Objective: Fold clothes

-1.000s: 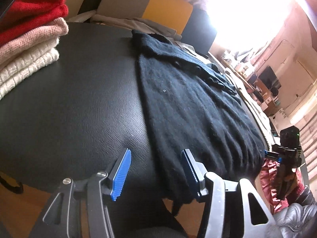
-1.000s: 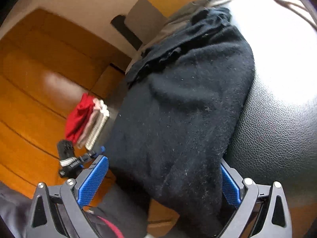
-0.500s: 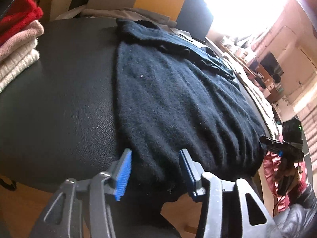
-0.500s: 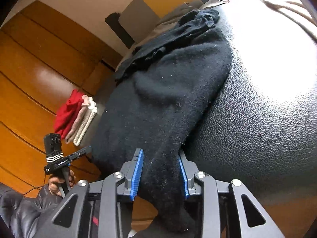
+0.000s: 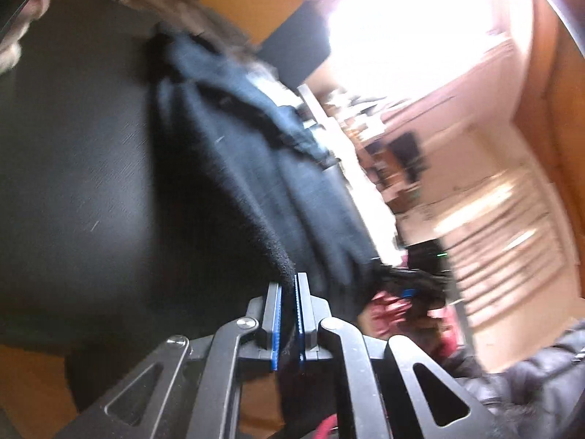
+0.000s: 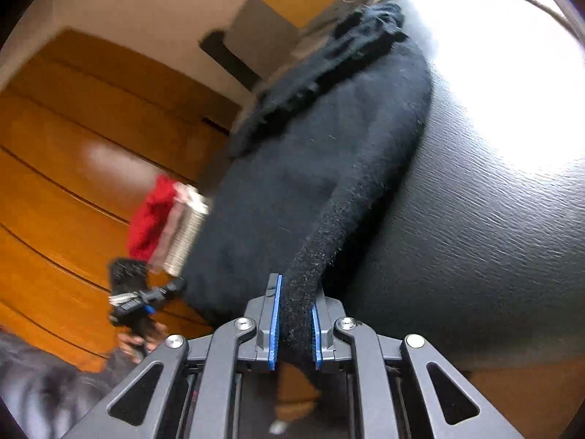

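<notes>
A black knit sweater (image 5: pixel 256 168) lies on a black leather table (image 5: pixel 73 183). My left gripper (image 5: pixel 289 285) is shut on the sweater's near hem and lifts that edge off the surface. In the right wrist view the same sweater (image 6: pixel 310 168) stretches away over the table (image 6: pixel 475 237). My right gripper (image 6: pixel 294 292) is shut on the other near corner of the hem, with cloth bunched between its blue pads. The left gripper (image 6: pixel 139 300) shows at the left of the right wrist view.
A stack of folded sweaters, red on top (image 6: pixel 157 219), sits at the table's far side. A yellow and grey chair back (image 6: pixel 285 0) stands behind the table. Wooden floor (image 6: pixel 55 183) lies below. Bright window glare washes out the upper right of the left wrist view.
Both grippers have closed on the sweater's near hem. They have lifted it, and the cloth now rises off the table edge. The left view has swung and blurred.
</notes>
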The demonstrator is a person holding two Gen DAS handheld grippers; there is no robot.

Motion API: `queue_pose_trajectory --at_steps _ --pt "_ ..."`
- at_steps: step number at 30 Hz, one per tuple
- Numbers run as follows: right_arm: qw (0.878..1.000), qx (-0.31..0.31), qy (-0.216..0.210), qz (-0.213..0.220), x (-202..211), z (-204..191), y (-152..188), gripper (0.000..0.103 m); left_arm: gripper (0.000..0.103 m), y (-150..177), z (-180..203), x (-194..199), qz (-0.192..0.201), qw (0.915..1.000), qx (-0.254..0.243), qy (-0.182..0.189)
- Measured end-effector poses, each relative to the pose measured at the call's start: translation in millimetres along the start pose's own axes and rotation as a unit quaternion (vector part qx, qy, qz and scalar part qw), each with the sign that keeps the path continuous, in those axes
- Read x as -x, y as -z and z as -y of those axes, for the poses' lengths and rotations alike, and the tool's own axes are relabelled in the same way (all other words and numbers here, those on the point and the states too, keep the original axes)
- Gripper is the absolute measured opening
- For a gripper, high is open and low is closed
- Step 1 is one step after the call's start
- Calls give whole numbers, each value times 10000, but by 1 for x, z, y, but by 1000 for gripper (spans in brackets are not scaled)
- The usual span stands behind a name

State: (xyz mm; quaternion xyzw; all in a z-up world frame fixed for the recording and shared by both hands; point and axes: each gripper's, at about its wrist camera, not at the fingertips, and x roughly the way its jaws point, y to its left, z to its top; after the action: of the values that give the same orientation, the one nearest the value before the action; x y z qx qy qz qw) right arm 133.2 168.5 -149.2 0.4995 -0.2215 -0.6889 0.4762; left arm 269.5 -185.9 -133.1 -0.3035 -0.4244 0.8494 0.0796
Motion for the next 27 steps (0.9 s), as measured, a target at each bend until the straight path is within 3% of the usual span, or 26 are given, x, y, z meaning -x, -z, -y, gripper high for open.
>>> queue_pose_trajectory --at_steps 7,11,14,18,22,23,27 --pt "9924 -242 -1084 521 -4 -18 -49 14 5 -69 11 9 677 9934 -200 903" --pt "9887 -248 -1262 774 -16 -29 -94 14 5 -131 14 -5 986 9877 -360 1156" --pt "9895 -238 -1097 905 -32 -25 -134 14 5 -182 -3 -31 1126 9875 -294 1065" --pt "9926 -495 -567 950 -62 5 -189 18 5 -238 -53 -96 872 9955 146 329" --pt "9940 -922 135 566 -97 47 -210 17 5 -234 -110 -155 -51 9967 653 -474" --pt "9939 -982 212 457 -102 55 -208 8 5 -226 -112 -151 99 9975 627 -312" --pt "9946 -901 -77 518 -90 52 -175 8 5 -186 -107 -123 11 9973 702 -221"
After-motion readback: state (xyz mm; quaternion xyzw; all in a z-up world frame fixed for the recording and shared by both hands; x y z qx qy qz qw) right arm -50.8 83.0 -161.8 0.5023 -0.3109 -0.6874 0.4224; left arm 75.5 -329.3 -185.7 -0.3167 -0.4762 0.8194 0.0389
